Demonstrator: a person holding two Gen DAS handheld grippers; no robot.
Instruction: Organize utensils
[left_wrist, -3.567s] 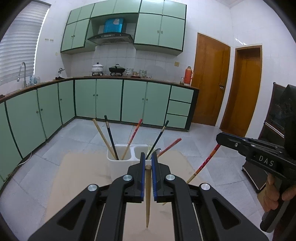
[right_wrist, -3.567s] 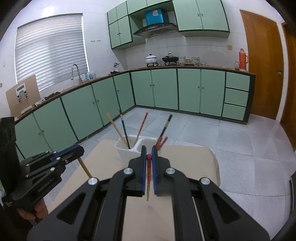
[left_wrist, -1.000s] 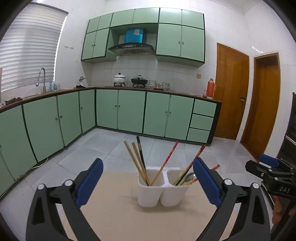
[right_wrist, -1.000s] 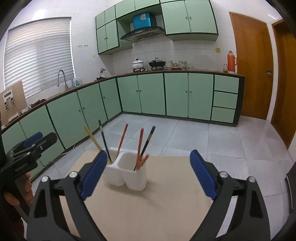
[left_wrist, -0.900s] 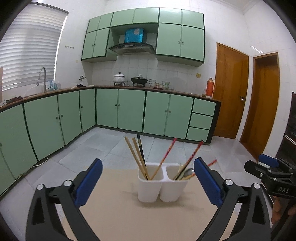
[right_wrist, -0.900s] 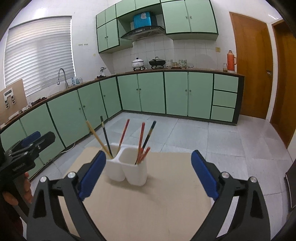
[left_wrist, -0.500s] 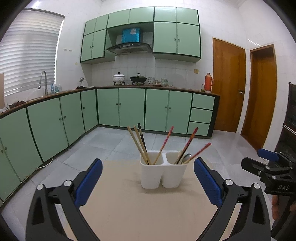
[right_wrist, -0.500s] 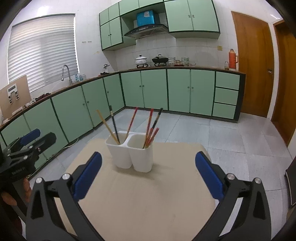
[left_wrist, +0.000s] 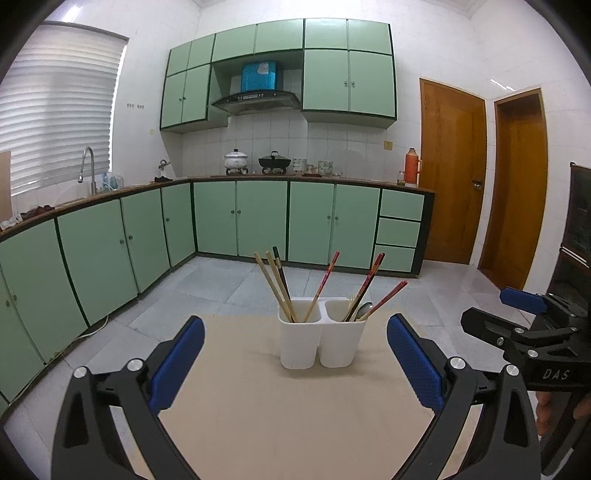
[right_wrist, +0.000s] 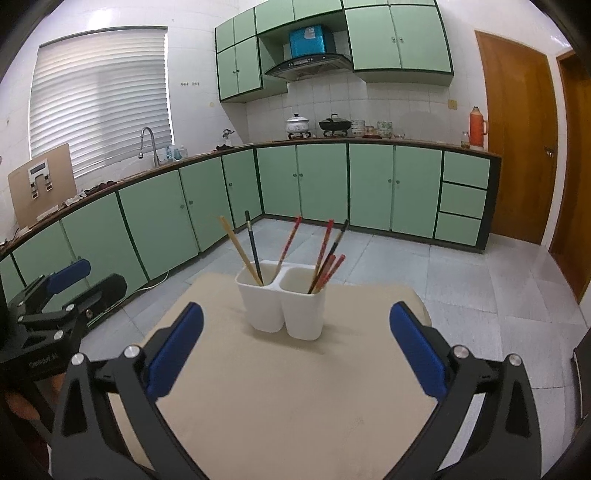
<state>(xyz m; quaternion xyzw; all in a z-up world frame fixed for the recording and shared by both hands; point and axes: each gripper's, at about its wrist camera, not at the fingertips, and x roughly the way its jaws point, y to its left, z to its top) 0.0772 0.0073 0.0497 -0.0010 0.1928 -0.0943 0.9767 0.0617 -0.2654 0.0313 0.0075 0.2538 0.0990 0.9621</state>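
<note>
1. While both grippers are hanging back from it, the white two-cup holder (left_wrist: 322, 339) is standing upright on the tan tabletop (left_wrist: 295, 413), its two compartments side by side.
2. Chopsticks in the holder's left cup (left_wrist: 275, 284) are standing with their long axes steeply tilted: two tan ones and a black one are leaning up and to the left, and a red one (left_wrist: 325, 280) is leaning up and to the right.
3. Red and dark chopsticks in the holder's right cup (left_wrist: 369, 286) are all leaning up and to the right, fanning out; a spoon bowl (left_wrist: 364, 309) is peeking over the rim beside them.
4. Seen along its own fingers, the left gripper (left_wrist: 295, 365) is keeping its jaws spread wide and holding nothing, with the holder lying ahead of them, centred between the blue pads (left_wrist: 177, 365) and apart from both.
5. Jaws of the right gripper (right_wrist: 295, 350) are likewise standing released and bare, the holder lying ahead of them, slightly left of centre, touching neither pad.
</note>
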